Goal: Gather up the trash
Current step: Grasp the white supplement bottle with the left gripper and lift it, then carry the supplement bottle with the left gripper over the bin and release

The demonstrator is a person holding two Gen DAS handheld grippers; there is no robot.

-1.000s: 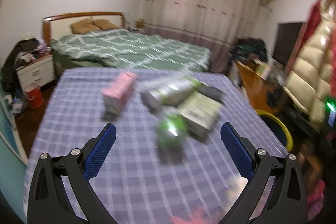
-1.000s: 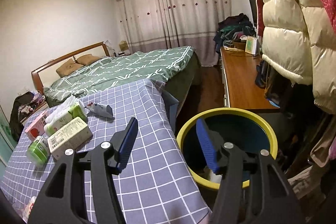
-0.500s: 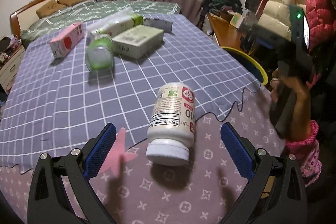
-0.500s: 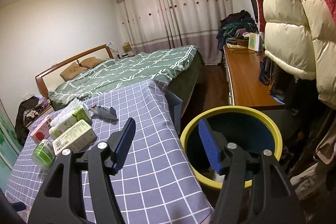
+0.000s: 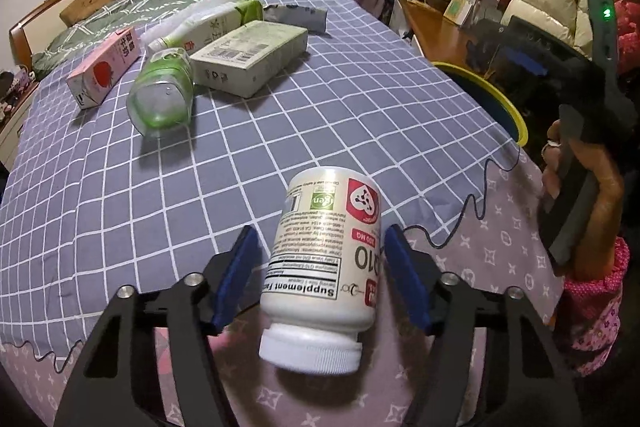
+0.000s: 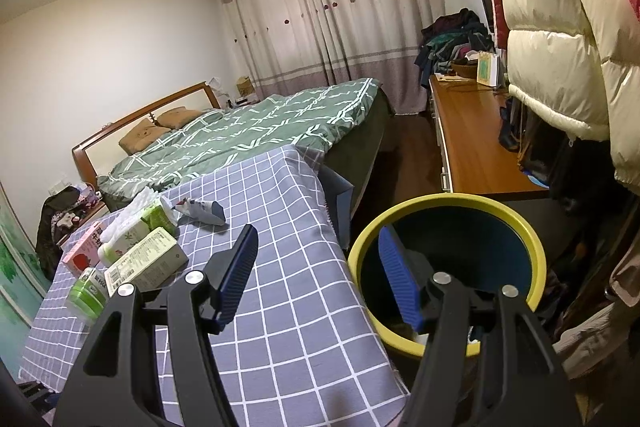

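Observation:
A white supplement bottle [image 5: 324, 259] lies on its side on the table, cap toward me, between the blue pads of my left gripper [image 5: 318, 275]. The right pad touches it; a small gap shows at the left pad. Farther back lie a green-and-clear bottle [image 5: 164, 95], a pink carton [image 5: 106, 67], a green-white box [image 5: 250, 57], a tube-shaped pack [image 5: 204, 23] and a grey wrapper [image 5: 296, 15]. My right gripper [image 6: 318, 275] is open and empty, over the table's right edge beside the yellow-rimmed bin [image 6: 536, 255], which also shows in the left wrist view [image 5: 508, 103].
The table carries a grey checked cloth [image 5: 100, 211] over a purple patterned one [image 5: 480, 267]. A bed [image 6: 256, 131] stands behind it. A wooden desk [image 6: 468, 139] and hanging puffer jackets [image 6: 560, 27] lie right of the bin.
My left gripper swung down from the far items to the supplement bottle and its jaws narrowed around it. My right gripper barely shifted by the bin.

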